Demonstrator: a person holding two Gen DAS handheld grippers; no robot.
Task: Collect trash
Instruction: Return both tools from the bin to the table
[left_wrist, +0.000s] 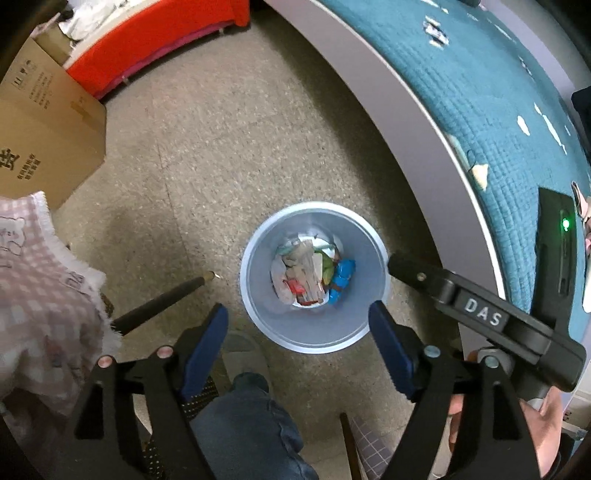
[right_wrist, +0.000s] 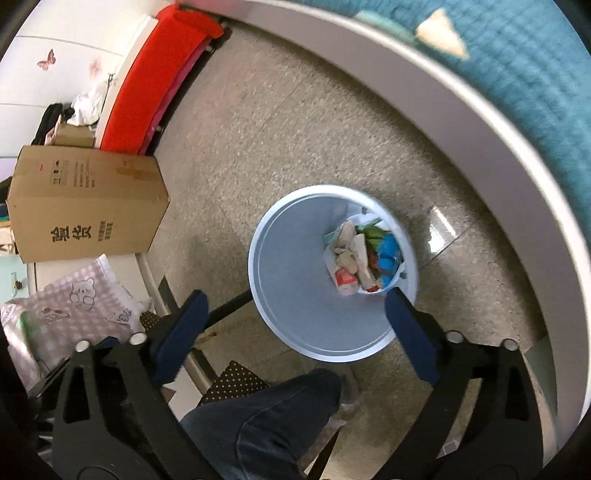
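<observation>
A pale blue round trash bin (left_wrist: 258, 295) stands on the speckled floor; it also shows in the right wrist view (right_wrist: 295, 295). Wrappers and paper scraps (left_wrist: 312, 275) lie at its bottom, white, tan, red, green and blue (right_wrist: 365, 258). My left gripper (left_wrist: 297, 328) is open and empty, held above the bin's near rim. My right gripper (right_wrist: 295, 314) is open and empty, also above the bin. The body of the right gripper (left_wrist: 480, 314), marked DAS, shows at the right of the left wrist view, level with the bin's right rim.
A bed with a teal quilt (left_wrist: 480, 92) and grey frame (right_wrist: 461, 122) curves along the right. A cardboard box (left_wrist: 44, 122) and a red bench (left_wrist: 147, 40) stand at the far left. A pink checked cloth (right_wrist: 74, 302) lies at the left. The person's jeans knee (right_wrist: 277, 413) is below.
</observation>
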